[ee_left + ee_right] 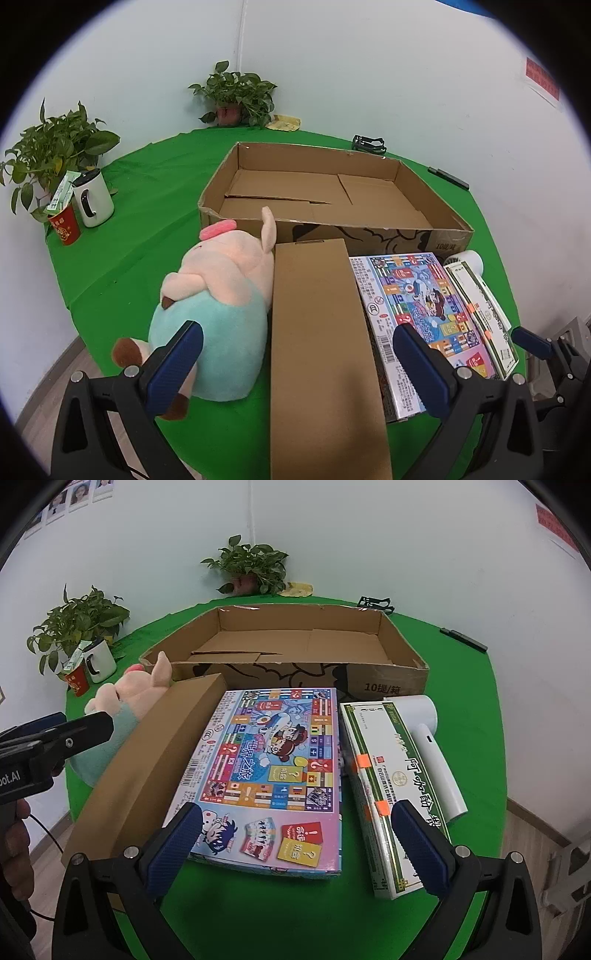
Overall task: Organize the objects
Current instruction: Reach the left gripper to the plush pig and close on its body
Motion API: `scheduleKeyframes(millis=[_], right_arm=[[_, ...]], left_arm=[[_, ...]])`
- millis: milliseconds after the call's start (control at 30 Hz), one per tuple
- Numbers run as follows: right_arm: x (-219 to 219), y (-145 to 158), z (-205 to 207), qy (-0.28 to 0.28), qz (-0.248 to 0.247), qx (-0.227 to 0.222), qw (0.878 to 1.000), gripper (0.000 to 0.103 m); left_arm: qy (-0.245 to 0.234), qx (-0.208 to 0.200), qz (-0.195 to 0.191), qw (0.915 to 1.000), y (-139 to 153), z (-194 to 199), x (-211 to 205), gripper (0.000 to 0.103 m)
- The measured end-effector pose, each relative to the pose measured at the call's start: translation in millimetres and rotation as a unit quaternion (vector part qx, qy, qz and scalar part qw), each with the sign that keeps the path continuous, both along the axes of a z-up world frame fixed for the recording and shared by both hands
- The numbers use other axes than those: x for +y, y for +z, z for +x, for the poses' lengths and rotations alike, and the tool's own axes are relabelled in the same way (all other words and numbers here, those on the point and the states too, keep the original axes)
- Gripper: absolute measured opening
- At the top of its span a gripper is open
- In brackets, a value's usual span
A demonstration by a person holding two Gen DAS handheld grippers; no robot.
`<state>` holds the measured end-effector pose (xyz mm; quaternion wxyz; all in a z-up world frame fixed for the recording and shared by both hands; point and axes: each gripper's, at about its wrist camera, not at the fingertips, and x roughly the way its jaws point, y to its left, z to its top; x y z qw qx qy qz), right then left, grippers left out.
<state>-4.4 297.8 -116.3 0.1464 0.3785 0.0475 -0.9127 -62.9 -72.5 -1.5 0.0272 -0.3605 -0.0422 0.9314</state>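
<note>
- Left hand-held gripper [295, 362] hangs released, jaws wide, over a long brown carton [321, 347] beside a plush pig [218, 302].
- Right hand-held gripper [295, 840] hangs released above a colourful game box [273, 771] and a green-edged white box [384, 797].
- A white hair dryer [428, 738] lies beside that box.
- An open cardboard box [391, 679] sits behind them on the green desk [469, 738].

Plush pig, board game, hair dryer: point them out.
Plush pig [218, 314], left wrist view, teal belly.
Board game [273, 771], right wrist view, middle of its lid.
Hair dryer [437, 760], right wrist view, white handle.
</note>
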Motion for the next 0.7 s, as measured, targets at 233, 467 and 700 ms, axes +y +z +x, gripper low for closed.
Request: scheduleKeyframes(millis=[233, 467, 700], right_arm=[[-18, 16, -9, 0.042, -0.044, -0.02, 0.998, 0.103], [-51, 27, -17, 0.07, -0.074, -0.052, 0.993, 0.103], [-107, 31, -25, 0.115, -0.085, -0.091, 0.986, 0.103]], left_arm=[[-0.004, -0.007, 0.014, 0.9999, 7, -16, -27, 0.102], [0.0, -0.047, 0.053, 0.9975, -11, -24, -72, 0.102], [-0.025, -0.098, 0.106, 0.9892, -48, -25, -90, 0.095]])
